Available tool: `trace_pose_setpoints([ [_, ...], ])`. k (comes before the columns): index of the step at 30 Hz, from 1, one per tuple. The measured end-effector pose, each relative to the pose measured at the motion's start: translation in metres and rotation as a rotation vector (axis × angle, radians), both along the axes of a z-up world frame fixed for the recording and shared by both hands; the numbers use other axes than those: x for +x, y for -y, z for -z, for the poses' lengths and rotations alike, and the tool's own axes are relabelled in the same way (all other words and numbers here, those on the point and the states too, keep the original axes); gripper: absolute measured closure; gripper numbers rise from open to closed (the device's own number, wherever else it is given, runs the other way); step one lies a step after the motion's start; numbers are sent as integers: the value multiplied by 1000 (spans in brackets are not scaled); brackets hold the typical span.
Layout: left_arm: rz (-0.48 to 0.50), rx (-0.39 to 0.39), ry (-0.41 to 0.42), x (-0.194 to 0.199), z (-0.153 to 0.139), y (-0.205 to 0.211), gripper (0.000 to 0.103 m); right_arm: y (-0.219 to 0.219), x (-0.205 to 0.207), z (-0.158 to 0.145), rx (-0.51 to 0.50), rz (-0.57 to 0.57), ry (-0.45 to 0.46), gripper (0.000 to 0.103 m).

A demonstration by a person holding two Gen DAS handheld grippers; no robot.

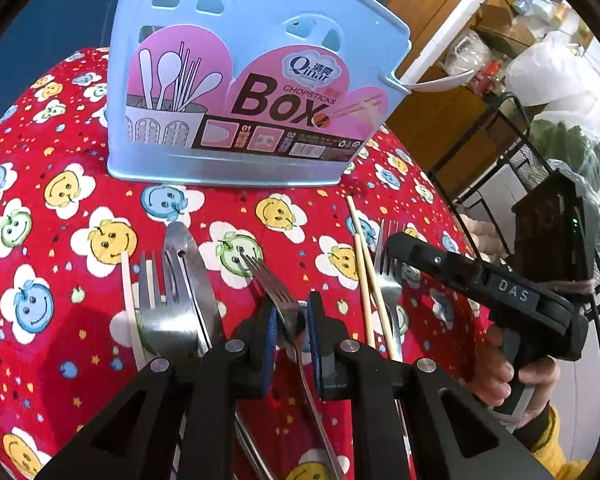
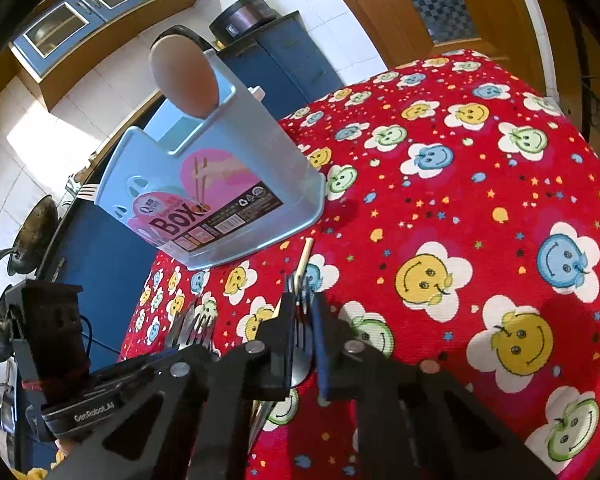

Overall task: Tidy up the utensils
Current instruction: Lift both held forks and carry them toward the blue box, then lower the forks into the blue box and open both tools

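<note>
A table under a red smiley-flower tablecloth (image 1: pixel 60 208) is filling both views. At its far side a pale blue chopsticks box (image 1: pixel 236 92) is standing upright, label facing the cameras; in the right wrist view a wooden spoon (image 2: pixel 184 80) is sticking up out of it, bowl upward.

The left gripper (image 1: pixel 294 332) is clamping its blue pads on the neck of a fork (image 1: pixel 268 280), whose long axis is running away from the camera, tines pointing toward the box. To the left, another fork (image 1: pixel 160 304) and a knife (image 1: pixel 192 272) are lying roughly parallel, tips also boxward.

The right gripper (image 2: pixel 302 320) is pinching a third fork (image 2: pixel 300 300) near its tines, jaws drawn together on it. A pair of chopsticks (image 1: pixel 364 264) is lying alongside, pointing toward the box.
</note>
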State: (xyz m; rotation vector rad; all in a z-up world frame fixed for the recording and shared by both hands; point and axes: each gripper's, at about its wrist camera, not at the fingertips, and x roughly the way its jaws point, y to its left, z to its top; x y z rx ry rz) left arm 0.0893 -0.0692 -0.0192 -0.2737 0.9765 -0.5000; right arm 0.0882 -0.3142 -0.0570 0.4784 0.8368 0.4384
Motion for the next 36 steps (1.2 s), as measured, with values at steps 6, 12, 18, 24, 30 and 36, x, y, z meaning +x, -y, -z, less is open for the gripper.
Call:
trace_pose_setpoints([
  [6,-5,-7,17,-4,-3,-4,95,-6,-14,-18,-65,18,85,95],
  [12,-19,-47,74,-18,-21,-17,97,-12,-34,-45,-110,38,182,96],
  [18,-43,-89,136,-32,-44,-35,98,-17,-58,-75,-153,70,283,97],
  [24,-76,-90,230,-49,-71,-48,100,-27,-81,-99,-206,106,384,98],
  [30,-112,-92,313,-59,-95,-57,101,-38,-101,-122,-276,154,492,98],
  [36,-126,-99,368,-63,-117,-64,102,-38,-103,-144,-292,183,550,99],
])
